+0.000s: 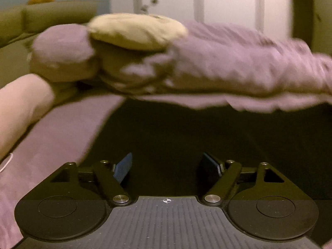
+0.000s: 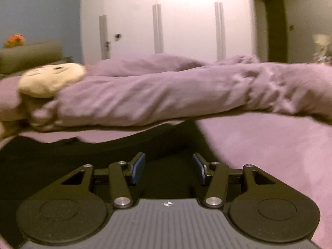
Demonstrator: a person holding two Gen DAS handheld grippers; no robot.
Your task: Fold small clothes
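A dark garment [image 1: 186, 128] lies flat on the purple bed sheet [image 1: 62, 128]. In the left wrist view it fills the middle ground, and its left edge runs diagonally across the sheet. My left gripper [image 1: 167, 159] hangs just over it, open, with only dark cloth visible in the wide gap between its blue pads. In the right wrist view the same garment [image 2: 103, 151] covers the lower left, with its right edge just right of the gripper. My right gripper [image 2: 168, 157] is open above that edge and holds nothing.
A rumpled purple duvet [image 2: 166, 95] lies across the bed beyond the garment, with a cream plush toy [image 1: 134, 31] on its left end. A pale rounded shape [image 1: 20, 108] sits at the left. White wardrobe doors [image 2: 166, 20] stand behind. Bare sheet [image 2: 269, 155] lies to the right.
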